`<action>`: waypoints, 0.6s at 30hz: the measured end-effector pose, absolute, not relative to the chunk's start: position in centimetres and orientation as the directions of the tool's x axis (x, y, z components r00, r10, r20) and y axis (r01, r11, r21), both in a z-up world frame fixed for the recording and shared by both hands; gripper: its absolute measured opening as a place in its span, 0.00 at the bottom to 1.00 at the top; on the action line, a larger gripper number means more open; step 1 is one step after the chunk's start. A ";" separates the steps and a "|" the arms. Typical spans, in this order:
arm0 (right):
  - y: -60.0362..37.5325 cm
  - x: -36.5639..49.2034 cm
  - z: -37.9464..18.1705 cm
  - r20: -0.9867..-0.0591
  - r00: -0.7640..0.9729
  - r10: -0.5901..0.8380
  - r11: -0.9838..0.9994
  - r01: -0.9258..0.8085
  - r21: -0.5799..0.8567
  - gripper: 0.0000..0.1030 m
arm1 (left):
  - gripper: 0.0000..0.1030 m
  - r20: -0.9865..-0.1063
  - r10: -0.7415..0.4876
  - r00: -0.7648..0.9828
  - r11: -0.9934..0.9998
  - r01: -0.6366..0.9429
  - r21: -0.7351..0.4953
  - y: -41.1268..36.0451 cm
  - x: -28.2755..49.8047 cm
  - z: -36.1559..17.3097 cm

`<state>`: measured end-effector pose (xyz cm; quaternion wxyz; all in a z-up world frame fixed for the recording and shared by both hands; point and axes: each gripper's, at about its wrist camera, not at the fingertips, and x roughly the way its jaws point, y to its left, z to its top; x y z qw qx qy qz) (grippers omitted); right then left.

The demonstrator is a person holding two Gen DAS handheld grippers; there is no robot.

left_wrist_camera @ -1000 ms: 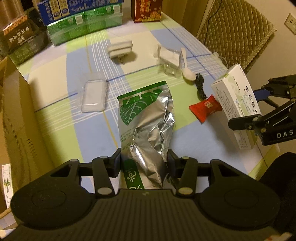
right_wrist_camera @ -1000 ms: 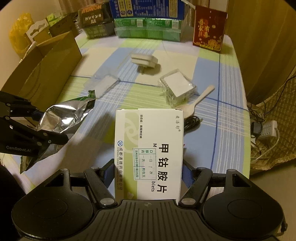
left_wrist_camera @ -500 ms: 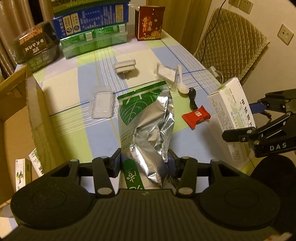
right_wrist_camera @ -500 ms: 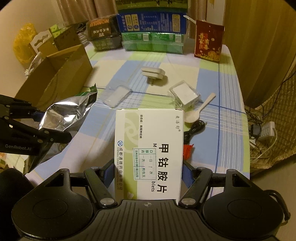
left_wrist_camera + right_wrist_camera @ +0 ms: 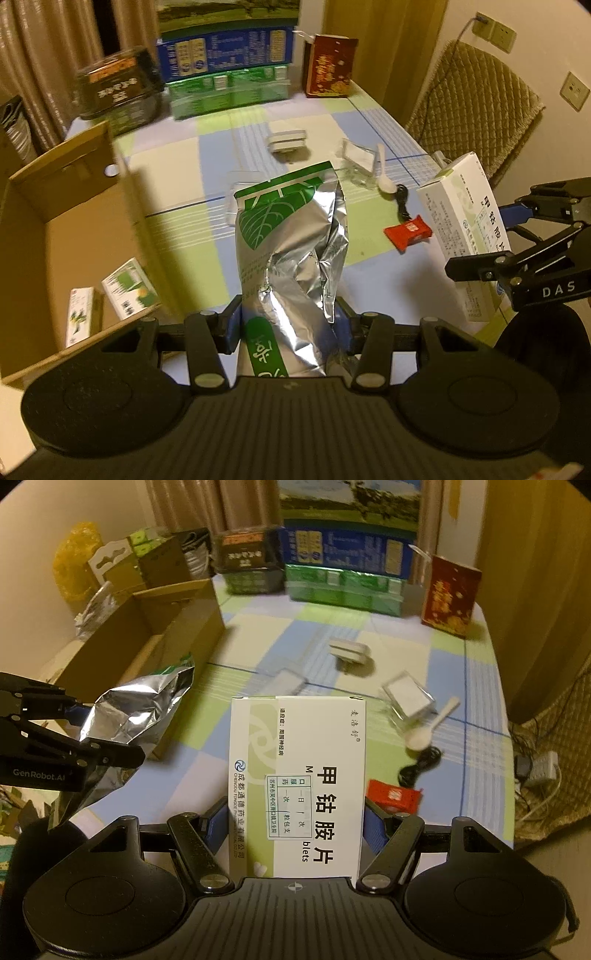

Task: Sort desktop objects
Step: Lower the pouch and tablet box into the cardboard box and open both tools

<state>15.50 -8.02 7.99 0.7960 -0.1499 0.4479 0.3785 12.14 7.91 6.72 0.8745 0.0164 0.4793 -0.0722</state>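
Both tongs risen, foil bag nearer carton.

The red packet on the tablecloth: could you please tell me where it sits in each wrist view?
Left wrist: the red packet lies right of centre, between the foil bag and the white box.
Right wrist: it peeks out at the white box's lower right edge.
Shared landmark: the white spoon, beyond the packet.

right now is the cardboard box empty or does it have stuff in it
Not empty. The left wrist view looks into the open cardboard box, and two small green-and-white cartons lie on its floor near the front corner.
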 end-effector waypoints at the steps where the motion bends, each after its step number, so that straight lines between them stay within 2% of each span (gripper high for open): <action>1: -7.6 15.3 8.1 -0.825 0.311 0.471 0.662 -0.743 0.098 0.66 | 0.42 -0.839 -0.107 0.534 0.990 0.134 -0.040 8.3 11.9 6.9; 18: 3.8 10.9 9.8 -0.809 0.256 0.529 0.516 -0.854 0.067 0.66 | 0.42 -0.807 0.000 0.591 0.999 -0.034 -0.025 19.1 6.9 9.9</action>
